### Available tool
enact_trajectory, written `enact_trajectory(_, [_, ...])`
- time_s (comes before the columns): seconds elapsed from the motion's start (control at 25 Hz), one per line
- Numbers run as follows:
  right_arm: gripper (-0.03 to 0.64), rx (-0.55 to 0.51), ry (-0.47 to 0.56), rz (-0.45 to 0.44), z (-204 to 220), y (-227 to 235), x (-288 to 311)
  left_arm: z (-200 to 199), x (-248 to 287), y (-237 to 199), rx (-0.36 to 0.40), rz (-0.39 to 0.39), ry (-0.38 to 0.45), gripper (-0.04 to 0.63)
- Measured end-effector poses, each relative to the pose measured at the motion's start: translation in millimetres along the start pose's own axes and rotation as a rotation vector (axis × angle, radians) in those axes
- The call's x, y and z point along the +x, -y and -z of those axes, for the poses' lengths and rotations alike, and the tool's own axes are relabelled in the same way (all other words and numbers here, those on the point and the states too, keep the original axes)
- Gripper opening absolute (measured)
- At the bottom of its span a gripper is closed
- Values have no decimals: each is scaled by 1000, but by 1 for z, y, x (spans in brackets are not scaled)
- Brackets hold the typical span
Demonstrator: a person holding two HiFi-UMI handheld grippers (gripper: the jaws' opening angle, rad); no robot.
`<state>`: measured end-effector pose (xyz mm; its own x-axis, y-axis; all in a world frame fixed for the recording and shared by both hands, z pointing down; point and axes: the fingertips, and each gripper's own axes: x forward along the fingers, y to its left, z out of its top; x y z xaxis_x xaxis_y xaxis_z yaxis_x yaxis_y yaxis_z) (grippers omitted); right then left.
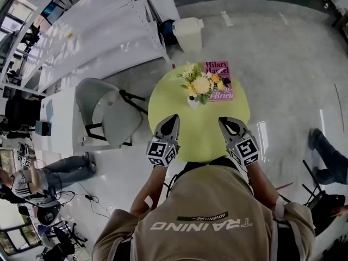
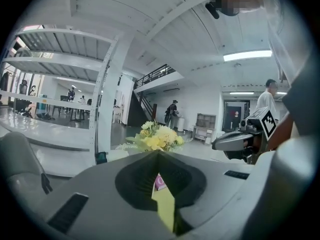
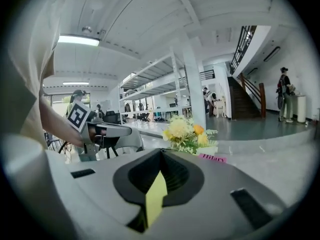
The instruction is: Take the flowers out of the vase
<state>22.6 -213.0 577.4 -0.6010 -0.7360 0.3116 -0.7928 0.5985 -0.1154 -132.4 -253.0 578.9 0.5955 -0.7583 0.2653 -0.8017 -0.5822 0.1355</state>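
Round lime-green worktop (image 1: 201,137), pale yellow, white and orange flowers (image 1: 201,84) with green leaves, white vase (image 1: 194,101), pink book (image 1: 222,69) with darker pink lettering, grey left gripper (image 1: 174,117) and right gripper (image 1: 222,120) with black-and-white square markers, beige shirt (image 1: 206,200) with white lettering.

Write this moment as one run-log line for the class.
stage: pre-grasp | left gripper: shut, empty | right gripper: shut, empty | flowers: in white vase, untouched | pink book: beside vase | round table

Glossy grey floor (image 1: 283,58) around a round green table (image 1: 168,101) — grey chair (image 1: 109,113) beside it, white shelving (image 1: 109,31) farther off
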Motion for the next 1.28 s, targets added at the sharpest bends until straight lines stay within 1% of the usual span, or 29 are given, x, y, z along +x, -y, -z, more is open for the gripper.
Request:
enact_trajectory(0.16, [2,1,-4,15,1,-8,3,2,3,-7,-8,26,14,2])
enact_trajectory(0.36, [2,9,-11,44,8,-4,10,16,15,-18,-44,55,14,2])
enact_trajectory(0.48, [2,18,-18,64,11,-2,9,26,26,-19,-53,83,-11,2])
enact_trajectory(0.64, [2,37,-28,92,16,4,5,37,52,-19,-29,124,-66,10])
enact_trajectory(0.72, [2,47,-26,108,18,7,4,44,70,-22,-27,141,-106,225])
enact_trajectory(0.76, [2,49,-25,113,19,9,4,47,79,-24,-23,148,-125,252])
enact_trajectory(0.92, [2,55,-32,124,19,14,6,65,115,-30,32,178,-202,244])
enact_trajectory(1.04, [2,69,-40,139,22,21,9,80,136,-34,50,202,-254,233])
enact_trajectory(1.28, [2,93,-42,170,22,35,13,88,158,-33,77,240,-286,215])
